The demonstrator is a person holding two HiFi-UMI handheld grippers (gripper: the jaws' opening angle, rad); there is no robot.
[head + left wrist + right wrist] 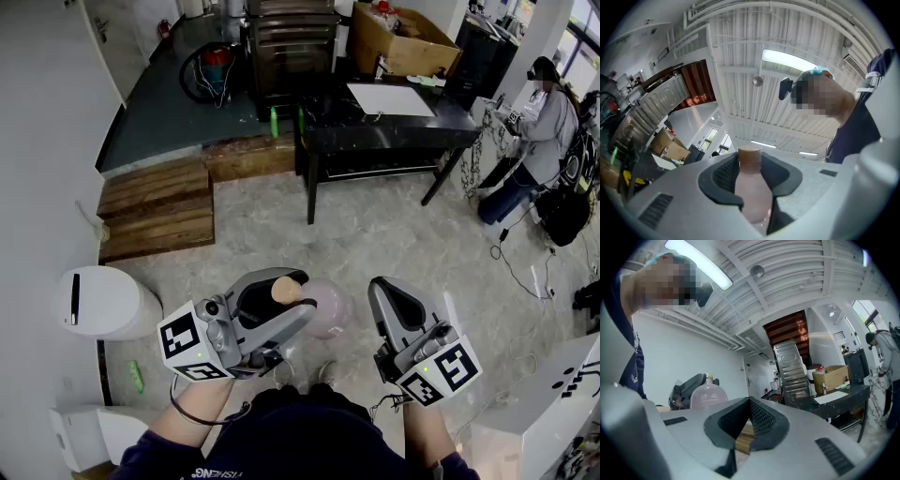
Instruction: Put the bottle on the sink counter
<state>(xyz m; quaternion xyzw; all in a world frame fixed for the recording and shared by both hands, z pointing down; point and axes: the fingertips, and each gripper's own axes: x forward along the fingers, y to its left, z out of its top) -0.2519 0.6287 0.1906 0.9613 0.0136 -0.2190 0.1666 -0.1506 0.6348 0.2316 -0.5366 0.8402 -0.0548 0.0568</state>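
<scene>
Head view shows the left gripper clamped on the pink bottle, whose tan cap sits up between the jaws. The bottle is held over the tiled floor, well apart from the black bench. The right gripper is beside it and empty, jaws seemingly together at the tips.

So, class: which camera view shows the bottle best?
The left gripper view: the bottle sits close and central, its neck clamped between the fingers of the left gripper, tan cap clear. The head view shows cap and pink body partly behind that gripper; the right gripper view shows it small, side-on.
</scene>
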